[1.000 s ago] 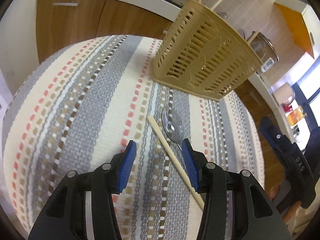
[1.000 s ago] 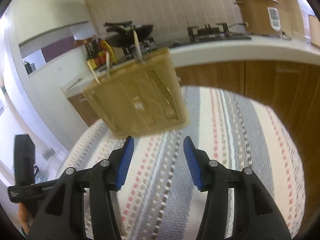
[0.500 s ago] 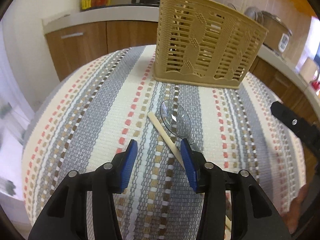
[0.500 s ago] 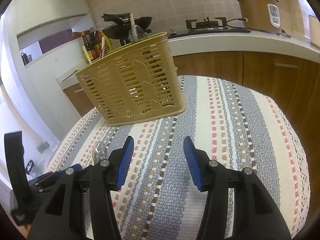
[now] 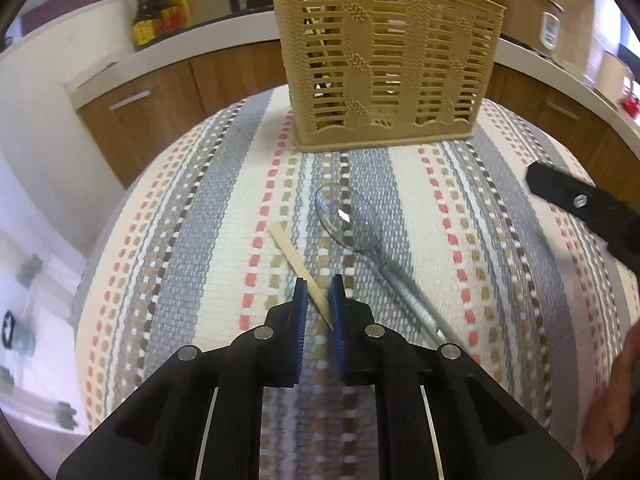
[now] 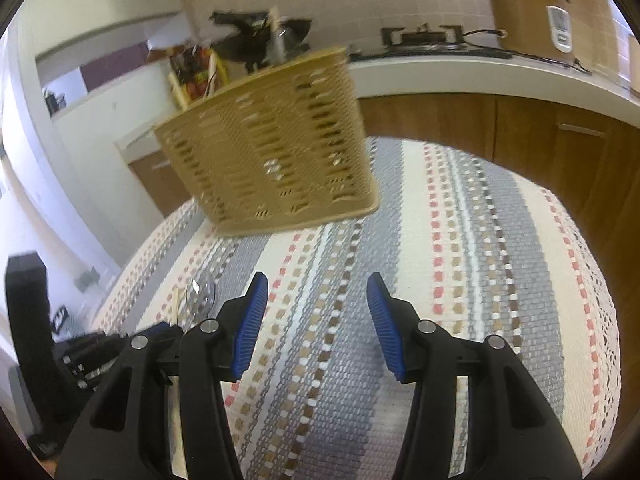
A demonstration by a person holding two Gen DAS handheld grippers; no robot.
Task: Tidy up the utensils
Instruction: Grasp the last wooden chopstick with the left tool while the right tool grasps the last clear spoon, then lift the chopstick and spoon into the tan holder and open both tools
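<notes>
A tan slotted utensil basket point(image 5: 384, 68) stands on a striped cloth point(image 5: 200, 240), with chopsticks sticking out of it. My left gripper point(image 5: 319, 294) is shut on a pale wooden chopstick point(image 5: 296, 260) that lies on the cloth. A clear-bowled spoon point(image 5: 356, 228) with a grey handle lies just right of it. My right gripper point(image 6: 314, 312) is open and empty above the cloth, in front of the basket point(image 6: 268, 140). The spoon's bowl point(image 6: 200, 294) shows at its left.
A counter with brown cupboards point(image 6: 520, 128) runs behind the table, with a stove and a rice cooker point(image 6: 528, 16) on it. Bottles point(image 5: 160, 16) stand on the counter at left. The right gripper's black body point(image 5: 580, 208) shows at the right edge.
My left gripper has closed from open onto the chopstick and moved closer to the basket. My right gripper has stayed open and shifted slightly, with motion blur.
</notes>
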